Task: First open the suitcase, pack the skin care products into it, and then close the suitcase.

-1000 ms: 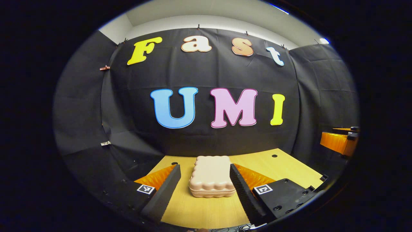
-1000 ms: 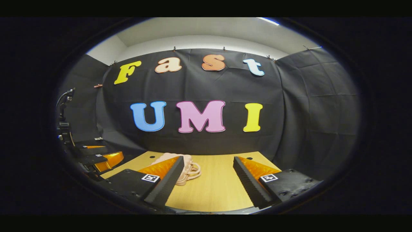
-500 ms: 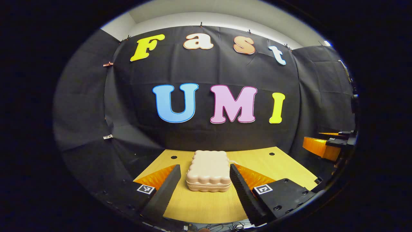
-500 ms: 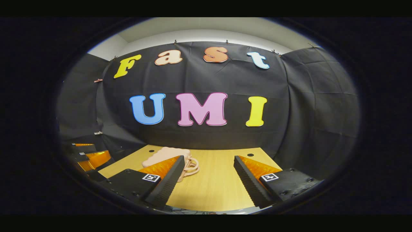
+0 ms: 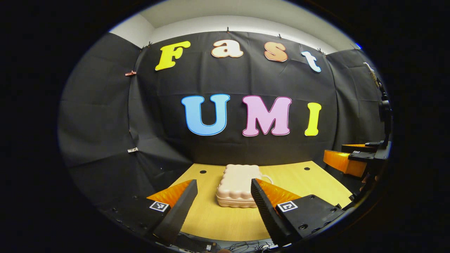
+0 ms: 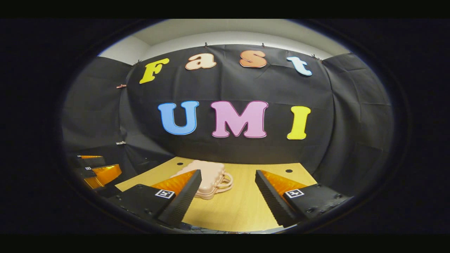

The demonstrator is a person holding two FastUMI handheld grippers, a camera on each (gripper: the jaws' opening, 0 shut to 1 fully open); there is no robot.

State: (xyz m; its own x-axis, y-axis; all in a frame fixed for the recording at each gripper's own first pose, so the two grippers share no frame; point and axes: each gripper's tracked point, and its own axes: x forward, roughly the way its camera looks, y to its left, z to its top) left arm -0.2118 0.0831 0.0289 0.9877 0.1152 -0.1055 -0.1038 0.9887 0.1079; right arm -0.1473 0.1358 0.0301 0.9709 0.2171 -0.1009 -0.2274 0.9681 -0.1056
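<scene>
— What does the suitcase (image 5: 236, 184) look like?
— Small, pale pink, scalloped edges, lid closed, lying flat on the wooden tabletop (image 5: 309, 179).
— And the jaws?
— Left gripper (image 5: 224, 195) and right gripper (image 6: 227, 189) spread wide, holding nothing.

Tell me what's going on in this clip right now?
A person holds a gripper in each hand over a wooden table. A small pink suitcase lies closed on it, handle toward the right gripper's side. The left gripper is open, lined up with the suitcase but not touching it. The right gripper is open too, with nothing between its fingers. Opening has not begun.
</scene>
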